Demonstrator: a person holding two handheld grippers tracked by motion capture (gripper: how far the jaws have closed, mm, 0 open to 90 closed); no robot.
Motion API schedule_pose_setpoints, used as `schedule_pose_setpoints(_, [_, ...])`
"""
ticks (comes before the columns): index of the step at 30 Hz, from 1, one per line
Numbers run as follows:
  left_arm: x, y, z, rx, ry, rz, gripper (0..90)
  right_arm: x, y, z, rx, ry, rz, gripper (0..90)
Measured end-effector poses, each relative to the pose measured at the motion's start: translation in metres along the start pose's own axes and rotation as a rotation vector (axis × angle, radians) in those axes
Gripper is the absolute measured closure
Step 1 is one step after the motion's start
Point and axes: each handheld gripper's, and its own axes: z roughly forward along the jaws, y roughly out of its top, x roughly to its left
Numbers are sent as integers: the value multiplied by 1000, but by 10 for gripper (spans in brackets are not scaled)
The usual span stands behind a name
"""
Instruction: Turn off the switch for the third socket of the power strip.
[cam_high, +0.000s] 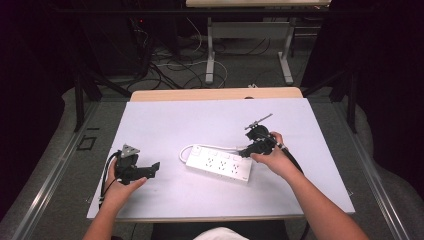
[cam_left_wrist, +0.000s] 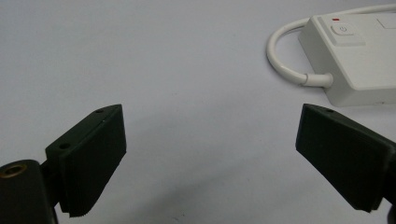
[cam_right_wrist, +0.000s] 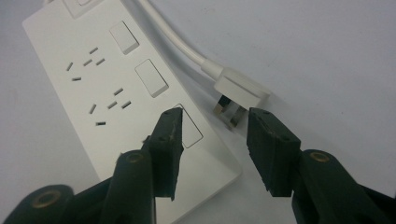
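Observation:
A white power strip (cam_high: 218, 164) lies flat in the middle of the white table sheet, its cord (cam_high: 186, 148) looping round its left end. The cord ends in a white plug (cam_right_wrist: 238, 92) lying on the sheet beside the strip (cam_right_wrist: 107, 93), metal pins towards me. My right gripper (cam_right_wrist: 212, 144) is open, its jaws standing just short of the plug's pins and above the strip's near corner; the same gripper (cam_high: 248, 149) sits at the strip's right end. My left gripper (cam_high: 156, 167) rests open at the left, pointing at the strip's switch end (cam_left_wrist: 355, 51), some way off. Nothing is between its jaws (cam_left_wrist: 210, 154).
The sheet (cam_high: 165, 120) covers most of a wooden table whose far edge (cam_high: 215, 93) shows. Beyond it are table legs and cables on the floor. Dark frame bars stand at both sides.

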Motion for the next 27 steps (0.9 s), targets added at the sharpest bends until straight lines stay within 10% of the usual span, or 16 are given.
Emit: schedule_pose_setpoints(27, [0, 0, 0, 1, -2, 0, 84, -5, 0, -10, -74, -75, 10, 327])
